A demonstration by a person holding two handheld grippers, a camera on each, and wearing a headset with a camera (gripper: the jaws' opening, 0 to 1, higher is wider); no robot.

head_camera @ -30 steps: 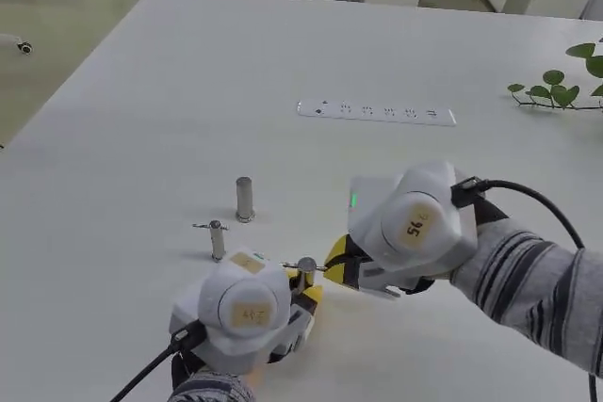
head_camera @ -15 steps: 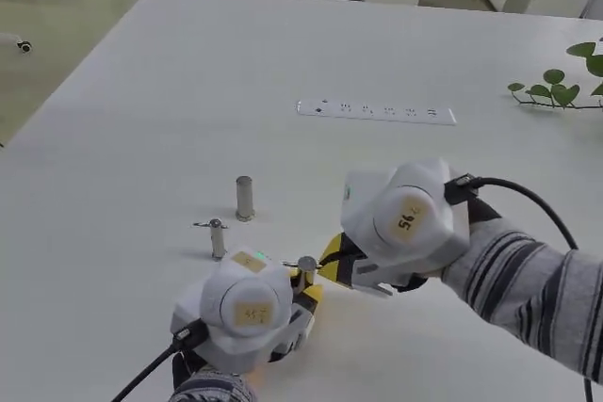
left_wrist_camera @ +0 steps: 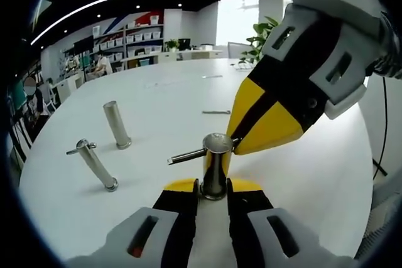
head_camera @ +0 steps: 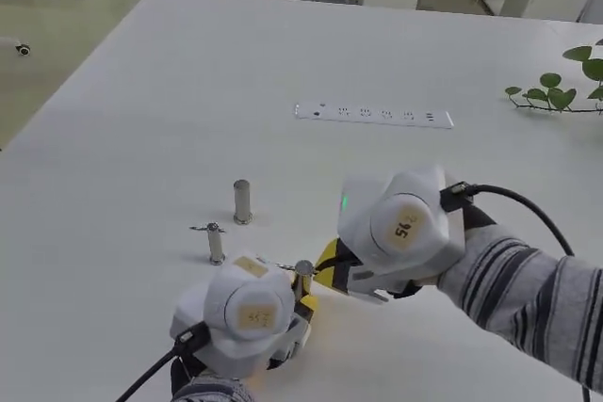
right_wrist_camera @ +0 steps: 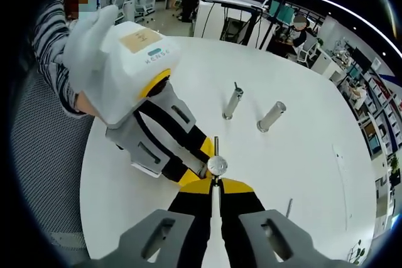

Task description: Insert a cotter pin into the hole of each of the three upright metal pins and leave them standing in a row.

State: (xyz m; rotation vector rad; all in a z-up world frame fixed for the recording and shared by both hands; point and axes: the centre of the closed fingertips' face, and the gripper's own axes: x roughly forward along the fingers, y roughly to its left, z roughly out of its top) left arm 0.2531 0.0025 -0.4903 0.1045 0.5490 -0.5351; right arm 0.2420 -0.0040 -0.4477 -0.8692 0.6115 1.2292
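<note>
Between L gripper's (left_wrist_camera: 213, 187) jaws, clamped on near metal pin (left_wrist_camera: 215, 158), cotter pin (left_wrist_camera: 186, 155) now pokes further thru w/ R gripper (left_wrist_camera: 237, 149) pinching its head, so 2nd of 3 looks nearly seated.

Leftward, bare pin (head_camera: 242, 202) and cottered pin (head_camera: 216, 244) obstruct; table (head_camera: 188, 72) beyond lies open.

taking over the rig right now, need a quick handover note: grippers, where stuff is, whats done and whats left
Left gripper: shut on the near metal pin, holding it upright on the table.
Right gripper: shut on a cotter pin that passes through that pin's hole.
Done: middle pin stands with its fitted cotter pin.
Left: release the near one, then do the far pin, which stands bare. A loose cotter pin lies on the table beyond.
</note>
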